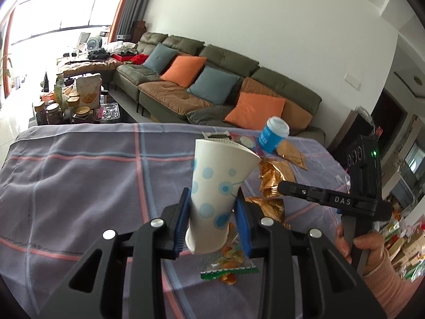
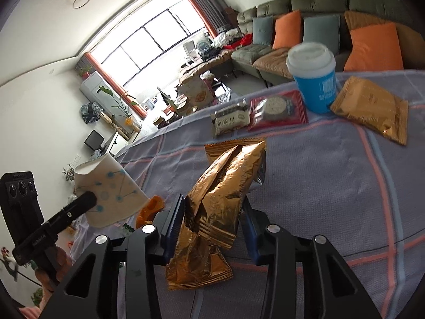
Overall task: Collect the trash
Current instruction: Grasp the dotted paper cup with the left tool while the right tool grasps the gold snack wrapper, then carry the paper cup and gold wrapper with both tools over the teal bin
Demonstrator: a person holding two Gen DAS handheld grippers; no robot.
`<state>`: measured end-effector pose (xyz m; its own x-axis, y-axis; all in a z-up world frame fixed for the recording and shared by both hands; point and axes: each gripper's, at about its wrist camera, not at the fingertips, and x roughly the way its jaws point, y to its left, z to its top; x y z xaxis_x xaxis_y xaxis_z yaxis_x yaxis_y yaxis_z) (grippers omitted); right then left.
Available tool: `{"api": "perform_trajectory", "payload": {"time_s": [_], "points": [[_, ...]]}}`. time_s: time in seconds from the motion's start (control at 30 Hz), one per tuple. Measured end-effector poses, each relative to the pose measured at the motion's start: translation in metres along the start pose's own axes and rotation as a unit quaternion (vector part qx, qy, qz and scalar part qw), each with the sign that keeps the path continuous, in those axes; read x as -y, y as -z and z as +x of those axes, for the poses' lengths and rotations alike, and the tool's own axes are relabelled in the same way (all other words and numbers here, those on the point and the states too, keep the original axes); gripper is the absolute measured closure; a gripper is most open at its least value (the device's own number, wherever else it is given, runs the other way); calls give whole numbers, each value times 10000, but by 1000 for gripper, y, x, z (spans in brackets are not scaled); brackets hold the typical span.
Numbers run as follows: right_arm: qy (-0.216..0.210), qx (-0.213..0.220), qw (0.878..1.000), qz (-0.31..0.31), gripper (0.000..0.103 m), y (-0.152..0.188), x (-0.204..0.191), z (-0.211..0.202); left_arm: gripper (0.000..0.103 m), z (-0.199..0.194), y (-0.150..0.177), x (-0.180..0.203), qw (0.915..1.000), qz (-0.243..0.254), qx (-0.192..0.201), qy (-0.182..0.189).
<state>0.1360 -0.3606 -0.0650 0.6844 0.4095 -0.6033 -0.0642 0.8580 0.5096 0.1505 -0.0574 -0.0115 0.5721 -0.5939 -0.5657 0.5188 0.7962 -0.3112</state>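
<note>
Checked tablecloth (image 1: 79,164), left gripper (image 1: 212,220) pinching crushed paper cup (image 1: 215,186), lidded blue cup (image 2: 316,79) upright

The left claw (image 1: 212,220) pinches a white paper cup with pale blue dots (image 1: 215,186) between its blue pads, the cup's crushed rim pointing up, above the surface under a grey-lilac cloth with pink and blue stripes (image 1: 79,175). Below the cup lies a clear wrapper with green and orange print (image 1: 228,265). Toward the surface's far right corner sit crumpled gold foil wrappers (image 1: 273,180) and a tilted blue cup with a white lid (image 1: 273,134), with the right claw (image 1: 300,192) reaching in from the right edge.
</note>
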Motion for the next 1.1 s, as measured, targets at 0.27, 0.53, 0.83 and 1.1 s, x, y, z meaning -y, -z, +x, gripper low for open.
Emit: {"api": "perform_trajectory", "payload": {"time_s": [0.27,0.53,0.83,1.1], "points": [[-140,188,9981,-578,61,4,-35,-13,70,-36,5,-19,9991,-327,287,-7],[-528,179,9885,-1409,61,18,-89,-13,70,-76,22,-41,9965,-641,521,-123],[-1020,-134,9740,-2019,61,40,-144,9,70,-123,47,-64,9923,-910,721,-442],[-1362,-483,9600,-2398,60,56,-188,37,70,-169,77,-87,9850,-1150,855,-962]]}}
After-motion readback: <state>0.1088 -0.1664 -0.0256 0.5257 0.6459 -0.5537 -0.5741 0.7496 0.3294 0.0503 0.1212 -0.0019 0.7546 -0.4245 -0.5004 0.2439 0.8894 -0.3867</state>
